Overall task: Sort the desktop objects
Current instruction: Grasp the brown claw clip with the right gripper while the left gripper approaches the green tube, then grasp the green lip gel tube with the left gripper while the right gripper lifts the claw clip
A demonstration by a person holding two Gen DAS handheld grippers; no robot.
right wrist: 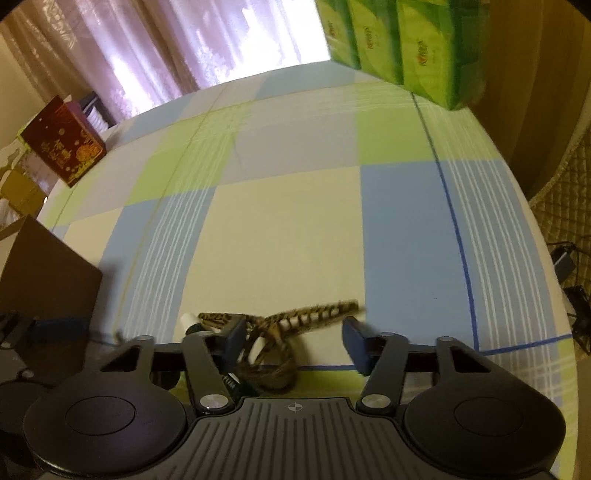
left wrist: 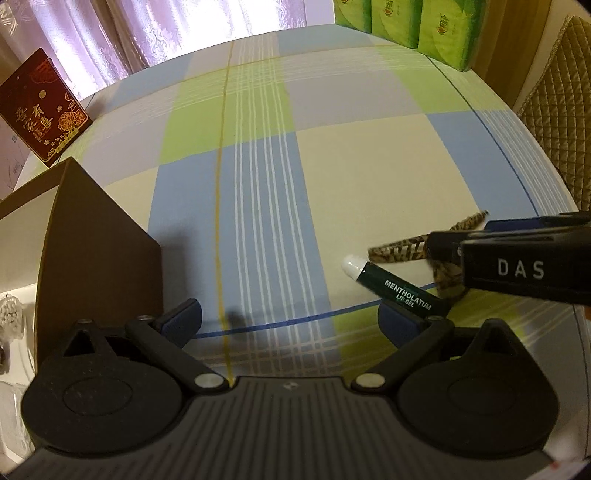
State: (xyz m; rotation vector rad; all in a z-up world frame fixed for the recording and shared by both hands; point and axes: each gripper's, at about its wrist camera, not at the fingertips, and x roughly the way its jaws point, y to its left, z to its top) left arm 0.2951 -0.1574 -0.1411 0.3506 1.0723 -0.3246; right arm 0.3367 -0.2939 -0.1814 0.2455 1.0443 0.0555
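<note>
A leopard-print hair tie (right wrist: 275,332) with two long tails lies on the checked tablecloth (right wrist: 288,236). My right gripper (right wrist: 294,341) is open, with a finger on each side of the tie, low over the cloth. A dark green lip gel tube (left wrist: 400,286) with a white cap lies just left of the tie; in the right wrist view only its cap (right wrist: 189,319) shows. In the left wrist view the hair tie (left wrist: 400,250) lies under the right gripper (left wrist: 463,242). My left gripper (left wrist: 291,325) is open and holds nothing, and the tube lies just beyond its right finger.
A brown open box (left wrist: 99,258) stands at the left, close to my left gripper. A red gift box (left wrist: 44,110) stands at the far left edge. Green tissue packs (left wrist: 406,22) line the far right. A quilted chair (left wrist: 554,92) and cables (right wrist: 569,280) lie beyond the right edge.
</note>
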